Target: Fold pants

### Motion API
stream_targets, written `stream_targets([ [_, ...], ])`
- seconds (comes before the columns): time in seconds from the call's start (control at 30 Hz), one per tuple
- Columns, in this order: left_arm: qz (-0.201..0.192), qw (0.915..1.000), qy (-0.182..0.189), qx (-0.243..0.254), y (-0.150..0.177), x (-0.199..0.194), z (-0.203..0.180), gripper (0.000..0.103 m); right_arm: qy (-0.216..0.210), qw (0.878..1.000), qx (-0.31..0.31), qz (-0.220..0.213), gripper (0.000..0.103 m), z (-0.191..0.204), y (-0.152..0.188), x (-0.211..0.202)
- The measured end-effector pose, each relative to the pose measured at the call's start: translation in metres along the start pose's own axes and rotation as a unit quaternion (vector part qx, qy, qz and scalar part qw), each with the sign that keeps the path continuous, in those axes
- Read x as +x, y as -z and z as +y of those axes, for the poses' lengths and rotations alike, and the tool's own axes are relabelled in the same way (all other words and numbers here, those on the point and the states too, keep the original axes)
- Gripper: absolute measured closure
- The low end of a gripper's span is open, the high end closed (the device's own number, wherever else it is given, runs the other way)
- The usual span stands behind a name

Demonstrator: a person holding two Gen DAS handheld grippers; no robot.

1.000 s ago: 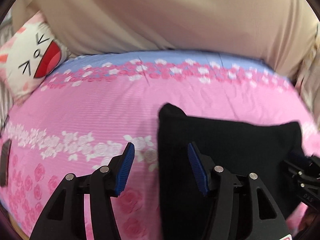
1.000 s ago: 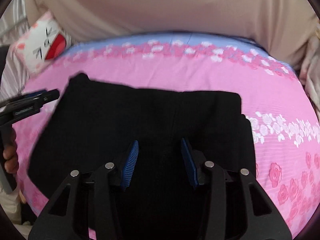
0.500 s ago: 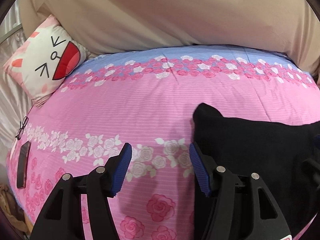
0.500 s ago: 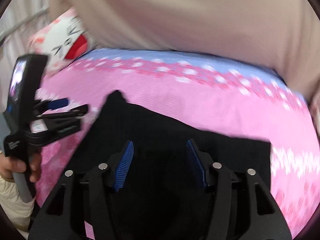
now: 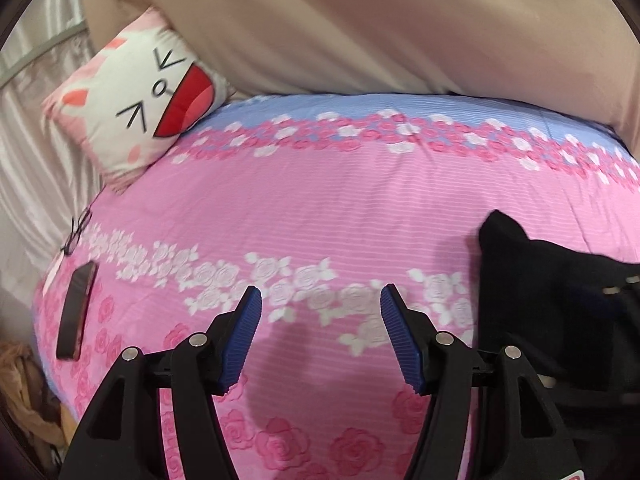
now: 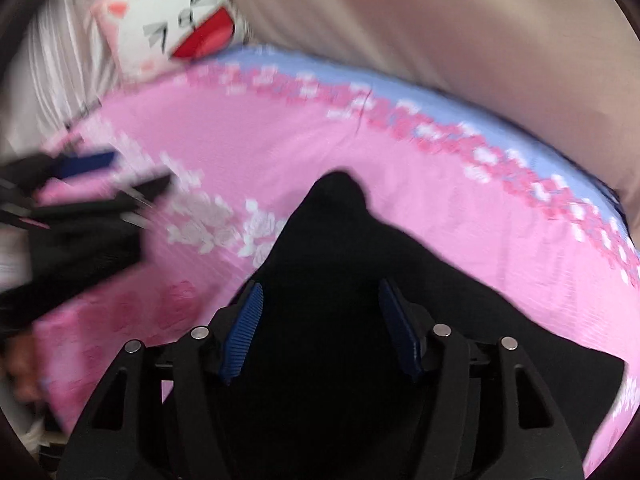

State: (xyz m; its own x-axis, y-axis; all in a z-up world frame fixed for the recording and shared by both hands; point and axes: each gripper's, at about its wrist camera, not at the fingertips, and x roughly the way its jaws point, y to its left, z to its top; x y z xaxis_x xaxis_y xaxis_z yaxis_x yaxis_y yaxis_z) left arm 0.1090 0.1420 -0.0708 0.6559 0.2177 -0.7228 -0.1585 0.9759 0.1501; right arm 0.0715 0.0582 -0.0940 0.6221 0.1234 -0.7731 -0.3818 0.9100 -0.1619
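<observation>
The black pants [image 5: 540, 280] lie folded into a flat dark block on the pink flowered bedsheet [image 5: 320, 200]; in the left wrist view they sit at the right. My left gripper [image 5: 320, 292] hovers to their left over bare sheet, open, with nothing between its blue pads. In the blurred right wrist view, the pants [image 6: 340, 240] fill the lower middle, one corner pointing away. My right gripper [image 6: 320, 286] hangs just over them. Its jaws are opening, with cloth seen under the gap but not pinched. The left gripper [image 6: 100, 184] shows as a blur at the left.
A cat-face pillow [image 5: 152, 92] leans at the far left corner of the bed. A dark phone [image 5: 76, 312] and a pair of glasses [image 5: 78, 228] lie near the left edge. Beige cloth [image 5: 360, 20] hangs behind the bed.
My left gripper has slid left off the pants onto bare sheet. My right gripper has swung left over the pants, rolled, and its jaws have spread wider.
</observation>
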Motion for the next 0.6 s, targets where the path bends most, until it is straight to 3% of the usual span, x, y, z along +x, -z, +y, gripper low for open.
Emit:
stream_targets([
  [0.07,0.003,1.0,0.0,-0.005,0.002,0.0,0.006,0.043,0.006,1.0,-0.004,-0.002,0.037,0.006,-0.007,-0.003],
  [0.13,0.002,1.0,-0.002,-0.005,0.005,-0.004,0.011,0.043,-0.026,0.999,0.022,-0.023,0.039,-0.001,-0.007,-0.02],
  [0.23,-0.004,0.9999,0.003,-0.01,0.01,-0.015,0.019,0.043,-0.033,0.994,0.082,-0.065,0.039,-0.03,0.015,-0.064],
  [0.33,-0.013,0.9997,0.021,-0.003,0.014,-0.028,0.016,0.042,0.031,0.987,0.137,-0.08,0.039,-0.078,0.059,-0.102],
  [0.43,-0.024,0.9983,0.052,0.01,0.018,-0.04,-0.001,0.033,0.125,0.974,0.189,-0.007,0.039,-0.136,0.127,-0.098],
  [0.47,-0.026,0.9977,0.061,0.017,0.019,-0.042,-0.009,0.033,0.117,0.97,0.213,-0.002,0.028,-0.151,0.146,-0.096],
  [0.5,-0.026,0.997,0.068,0.025,0.02,-0.043,-0.018,0.033,0.067,0.957,0.281,-0.017,0.026,-0.173,0.168,-0.103],
  [0.53,-0.023,0.9961,0.076,0.038,0.021,-0.043,-0.031,0.033,0.033,0.945,0.324,-0.026,0.032,-0.183,0.176,-0.112],
  [0.57,-0.021,0.9956,0.079,0.046,0.022,-0.044,-0.04,0.033,0.029,0.939,0.342,-0.033,0.038,-0.186,0.178,-0.122],
  [0.6,-0.02,0.9946,0.087,0.054,0.024,-0.046,-0.051,0.033,0.043,0.942,0.33,-0.049,0.036,-0.182,0.171,-0.136],
])
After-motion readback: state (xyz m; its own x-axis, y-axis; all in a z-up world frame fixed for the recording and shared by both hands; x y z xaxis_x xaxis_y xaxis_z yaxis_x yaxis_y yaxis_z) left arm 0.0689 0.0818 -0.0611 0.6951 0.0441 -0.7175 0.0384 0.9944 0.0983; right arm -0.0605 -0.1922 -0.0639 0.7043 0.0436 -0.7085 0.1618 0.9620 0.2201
